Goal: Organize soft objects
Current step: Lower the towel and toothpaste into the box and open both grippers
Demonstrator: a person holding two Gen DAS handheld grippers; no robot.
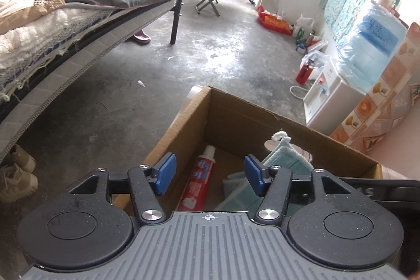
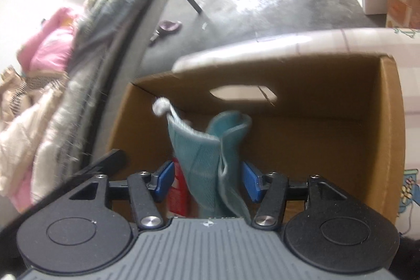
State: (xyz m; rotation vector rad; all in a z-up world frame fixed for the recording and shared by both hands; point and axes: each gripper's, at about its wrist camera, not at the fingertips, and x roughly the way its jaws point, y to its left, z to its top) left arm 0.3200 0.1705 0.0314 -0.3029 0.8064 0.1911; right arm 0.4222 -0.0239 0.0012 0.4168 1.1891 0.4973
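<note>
A teal cloth (image 2: 207,164) is seen inside the cardboard box (image 2: 315,106), between the spread jaws of the right gripper (image 2: 207,181), with a red toothpaste tube (image 1: 199,180) to its left. The left gripper (image 1: 210,173) is held above the box's near side, jaws spread and empty.

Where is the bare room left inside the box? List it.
Free: the cardboard box floor right of the teal cloth, up to the right wall and the handle-hole wall. Crowded: the left side, where the toothpaste tube lies beside the cloth, between the open left gripper fingers.
</note>
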